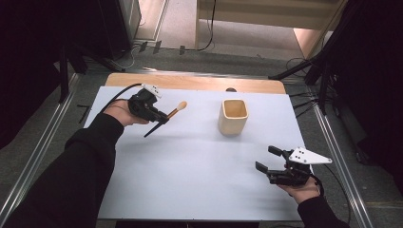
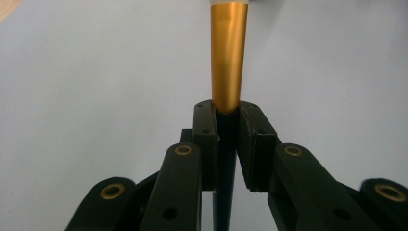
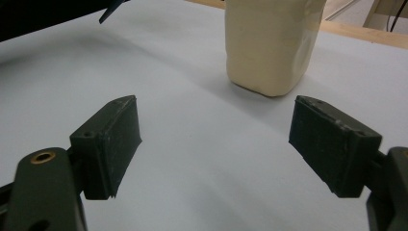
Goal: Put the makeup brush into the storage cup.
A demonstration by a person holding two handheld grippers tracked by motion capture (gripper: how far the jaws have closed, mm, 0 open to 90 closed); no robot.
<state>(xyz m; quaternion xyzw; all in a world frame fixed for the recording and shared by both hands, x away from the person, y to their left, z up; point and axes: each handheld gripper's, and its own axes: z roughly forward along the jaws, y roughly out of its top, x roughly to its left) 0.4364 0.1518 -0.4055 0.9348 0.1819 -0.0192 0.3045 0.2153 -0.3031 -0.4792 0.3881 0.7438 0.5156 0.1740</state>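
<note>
My left gripper [image 1: 164, 117] is shut on a brush [image 1: 167, 116] with a black handle, a gold ferrule and a pale tip, held above the table's left part. In the left gripper view the pads clamp the black handle just below the gold ferrule [image 2: 229, 57]. A cream square cup [image 1: 233, 116] stands upright at the table's middle back, to the right of the brush tip. My right gripper [image 1: 267, 159] rests near the front right, open with nothing between its jaws. In the right gripper view the cup [image 3: 269, 43] stands ahead beyond the open fingertips [image 3: 214, 137].
A pale blue sheet [image 1: 190, 166] covers the wooden table [image 1: 190, 81]. Metal rails run along both sides of the table. Dark stands and cables crowd the floor behind it.
</note>
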